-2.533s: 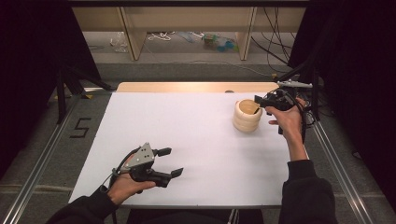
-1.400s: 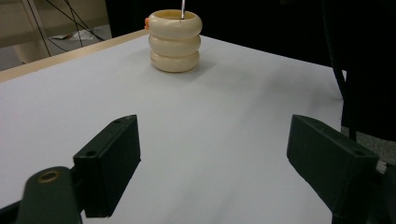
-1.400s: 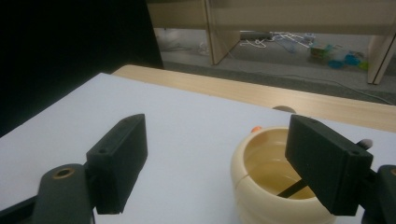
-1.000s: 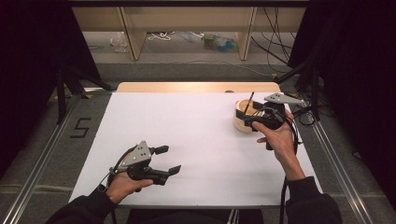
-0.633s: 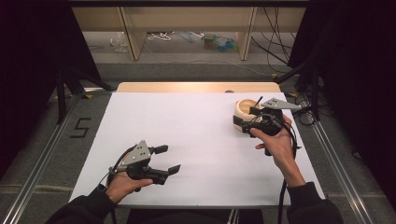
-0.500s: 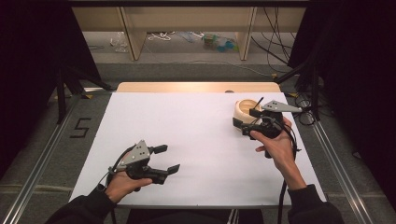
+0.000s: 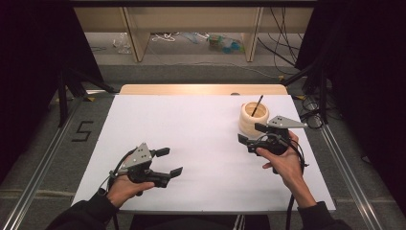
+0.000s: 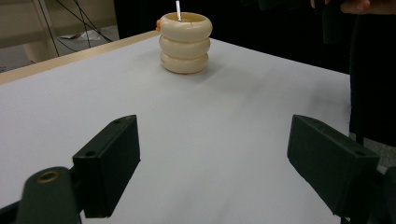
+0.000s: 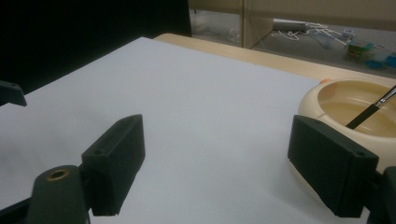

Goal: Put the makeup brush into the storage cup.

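Observation:
A cream ribbed pot (image 7: 250, 120) stands at the right of the white table (image 7: 191, 124), with a thin dark brush (image 7: 257, 105) leaning inside it. My right gripper (image 7: 250, 134) hovers just in front of the pot, open and empty. In the right gripper view the pot (image 9: 345, 105) and the brush (image 9: 371, 111) lie beyond the right jaw. My left gripper (image 7: 170, 161) rests low at the front left, open, nothing between its jaws. From the left gripper view the pot (image 8: 184, 43) stands far ahead with the brush handle (image 8: 178, 6) rising from it.
A bare wooden strip (image 7: 201, 89) runs along the table's far edge. Behind it are a shelf frame (image 7: 139, 33) and loose cables (image 7: 287, 52) on the floor. Metal rails (image 7: 349, 172) flank the table. The right hand (image 8: 359, 5) appears far off in the left gripper view.
My right gripper has drawn back from over the pot toward the near side, uncovering the pot with the brush standing in it. The left gripper has stayed put.

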Demonstrator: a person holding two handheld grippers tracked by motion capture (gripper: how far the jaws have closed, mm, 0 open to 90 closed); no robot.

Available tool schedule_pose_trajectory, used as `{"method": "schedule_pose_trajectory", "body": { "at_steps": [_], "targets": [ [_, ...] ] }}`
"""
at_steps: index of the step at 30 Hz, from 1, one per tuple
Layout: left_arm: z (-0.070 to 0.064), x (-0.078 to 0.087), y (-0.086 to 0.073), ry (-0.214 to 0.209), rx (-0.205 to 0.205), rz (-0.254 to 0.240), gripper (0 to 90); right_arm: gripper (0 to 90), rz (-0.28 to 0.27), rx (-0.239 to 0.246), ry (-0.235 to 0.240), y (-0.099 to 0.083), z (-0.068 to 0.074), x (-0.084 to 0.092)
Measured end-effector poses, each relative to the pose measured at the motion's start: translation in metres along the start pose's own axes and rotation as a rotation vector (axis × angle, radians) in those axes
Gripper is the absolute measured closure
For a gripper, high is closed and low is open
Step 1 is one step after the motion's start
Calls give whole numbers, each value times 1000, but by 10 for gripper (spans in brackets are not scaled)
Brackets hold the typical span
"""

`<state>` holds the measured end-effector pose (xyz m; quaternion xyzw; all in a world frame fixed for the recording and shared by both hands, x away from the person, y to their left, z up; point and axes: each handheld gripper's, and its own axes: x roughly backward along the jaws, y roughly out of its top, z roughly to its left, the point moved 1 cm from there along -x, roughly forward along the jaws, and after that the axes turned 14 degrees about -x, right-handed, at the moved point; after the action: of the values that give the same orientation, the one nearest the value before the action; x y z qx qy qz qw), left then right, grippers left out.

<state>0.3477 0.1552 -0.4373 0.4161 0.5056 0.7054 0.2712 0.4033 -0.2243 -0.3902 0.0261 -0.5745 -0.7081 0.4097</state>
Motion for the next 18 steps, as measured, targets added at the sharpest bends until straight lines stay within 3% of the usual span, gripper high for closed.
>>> {"method": "schedule_pose_trajectory", "body": {
  "at_steps": [5, 9, 10, 11, 13, 15, 18],
  "targets": [
    [1, 0, 0, 1, 3, 4, 170, 198, -25, 10, 2, -7, -1, 1],
    [1, 0, -1, 6, 16, 3, 170, 198, -11, -8, 12, -13, -2, 1],
    [1, 1, -1, 9, 18, 7, 170, 198, 0, 6, -13, -13, -3, 3],
    [0, 1, -1, 8, 25, 2, 170, 198, -22, 1, 11, -15, -3, 1],
    [2, 1, -1, 2, 9, -6, 170, 199, -6, -20, 24, -17, -2, 2],
    [1, 1, -2, 4, 16, -4, 170, 200, -27, 4, 15, -18, -3, 3],
    [1, 2, -2, 9, 12, 6, 170, 200, -25, -5, 22, -20, -2, 5]
  ]
}}
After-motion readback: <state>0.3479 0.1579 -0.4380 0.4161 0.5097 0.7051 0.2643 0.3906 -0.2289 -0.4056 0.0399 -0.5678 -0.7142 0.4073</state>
